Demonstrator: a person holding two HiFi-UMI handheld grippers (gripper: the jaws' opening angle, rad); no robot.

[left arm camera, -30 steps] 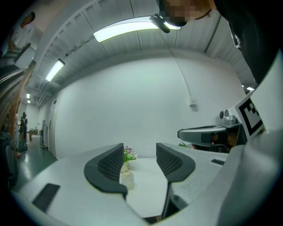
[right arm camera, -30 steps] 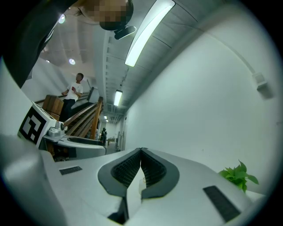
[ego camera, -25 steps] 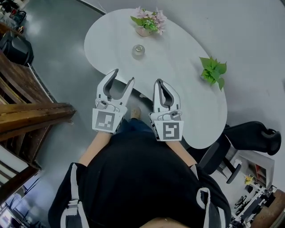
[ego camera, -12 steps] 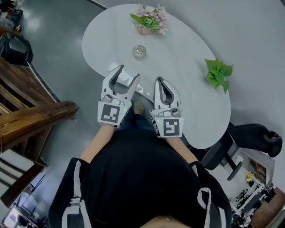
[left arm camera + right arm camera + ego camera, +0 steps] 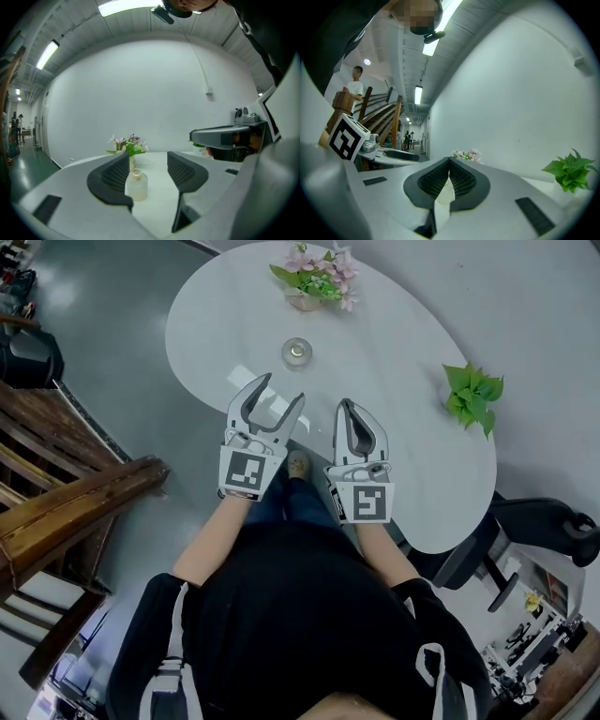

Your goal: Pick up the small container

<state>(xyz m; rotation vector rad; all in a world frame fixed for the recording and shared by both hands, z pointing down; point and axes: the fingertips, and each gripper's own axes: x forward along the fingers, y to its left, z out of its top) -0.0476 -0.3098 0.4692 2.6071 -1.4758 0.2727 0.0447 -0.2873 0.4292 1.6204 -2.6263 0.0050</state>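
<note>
The white oval bench (image 5: pixel 403 418), seen from above. The small container (image 5: pixel 297 351), a frosted jar with a gold-coloured cap, stands upright on the left part of the bench, on the near side of the flower pot (image 5: pixel 314 282) at the far edge. A green plant (image 5: pixel 473 395) stands near the right edge. The left gripper (image 5: pixel 281 390) hovers over the near edge, apart from the container. Its jaws are spread and opening, with nothing touching their pads, and the container lines up with the gap beyond them. The right gripper (image 5: pixel 348 407), just right of it, has its jaws pressed together on nothing. A wooden staircase (image 5: pixel 66 493) lies left, and an office chair (image 5: pixel 534 531) near right.
</note>
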